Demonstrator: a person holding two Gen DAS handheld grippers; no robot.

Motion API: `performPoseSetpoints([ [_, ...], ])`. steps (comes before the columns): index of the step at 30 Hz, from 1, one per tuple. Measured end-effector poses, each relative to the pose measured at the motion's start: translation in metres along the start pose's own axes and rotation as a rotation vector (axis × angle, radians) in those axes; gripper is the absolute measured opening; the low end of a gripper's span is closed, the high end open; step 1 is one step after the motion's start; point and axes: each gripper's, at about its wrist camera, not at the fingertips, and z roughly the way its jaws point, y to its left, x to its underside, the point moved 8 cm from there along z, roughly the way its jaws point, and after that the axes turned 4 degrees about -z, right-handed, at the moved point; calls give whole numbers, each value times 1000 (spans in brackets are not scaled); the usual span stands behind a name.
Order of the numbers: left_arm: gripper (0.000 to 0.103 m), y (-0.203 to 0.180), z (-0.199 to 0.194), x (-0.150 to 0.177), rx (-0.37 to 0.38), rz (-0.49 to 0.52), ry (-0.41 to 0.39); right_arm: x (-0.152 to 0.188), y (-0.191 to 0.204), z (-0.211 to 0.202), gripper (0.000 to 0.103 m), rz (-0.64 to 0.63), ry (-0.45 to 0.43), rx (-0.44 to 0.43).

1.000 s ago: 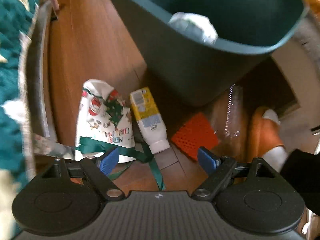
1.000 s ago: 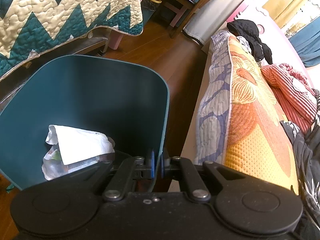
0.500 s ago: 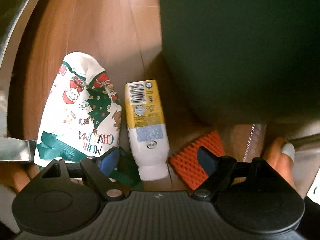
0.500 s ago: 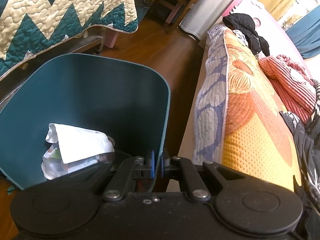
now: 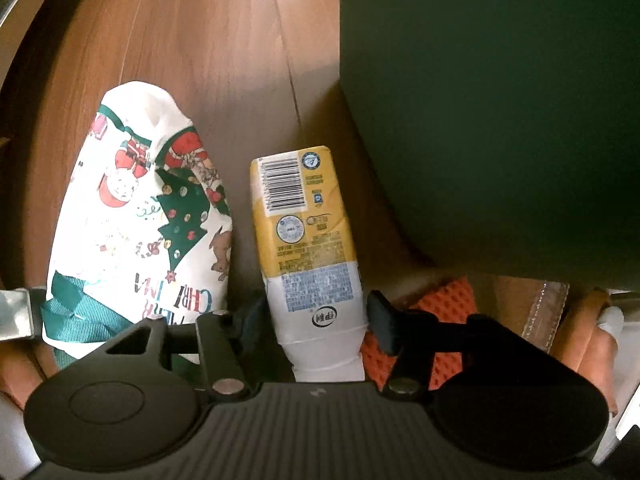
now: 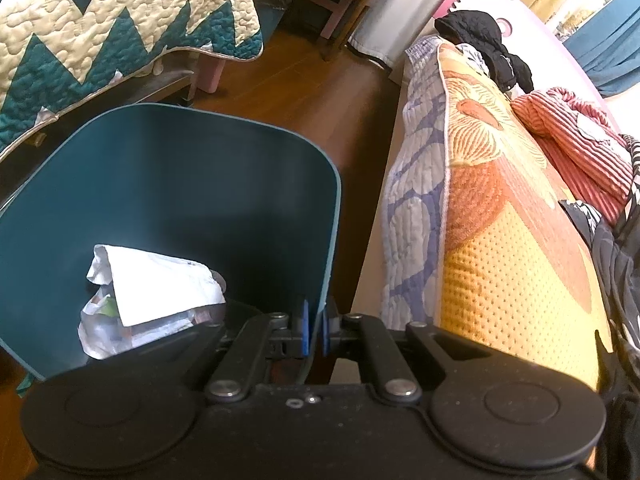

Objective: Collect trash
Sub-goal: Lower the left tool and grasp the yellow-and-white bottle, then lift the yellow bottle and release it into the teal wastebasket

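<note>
Since the earlier frame, the left gripper (image 5: pixel 316 318) has descended; its spread fingers now straddle the neck of the yellow-and-white plastic bottle (image 5: pixel 310 256) lying on the wooden floor (image 5: pixel 208 52). A white Christmas-print gift bag (image 5: pixel 136 232) lies just left of the bottle. The right gripper (image 6: pixel 314 330) stays clamped on the rim of the dark teal plastic bin (image 6: pixel 192 184), which holds crumpled white paper (image 6: pixel 152 296).
</note>
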Motion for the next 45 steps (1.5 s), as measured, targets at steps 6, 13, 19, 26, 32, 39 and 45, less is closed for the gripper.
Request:
performPoseSetpoints([
  [6,53,-7,-6,4,-36,-4,13,-1,1,-1,7,-9,-3,-1],
  [13,52,-4,-45,19,28,-63,23,-2,3,0,7,-24,-7,9],
  [19,51,-1,-84,38,37,-73,55,-3,4,0,7,-26,-7,13],
  [26,51,-6,-159,61,102,-30,80,-5,7,-2,7,-48,-15,13],
  [32,51,-9,-236,73,215,-44,48,-5,9,-4,7,-57,-17,14],
  [39,51,-5,-319,68,300,-62,-45,-6,11,-5,7,-69,-18,13],
  [45,51,-23,-362,34,336,-12,-187,-10,18,-9,7,-102,-27,17],
])
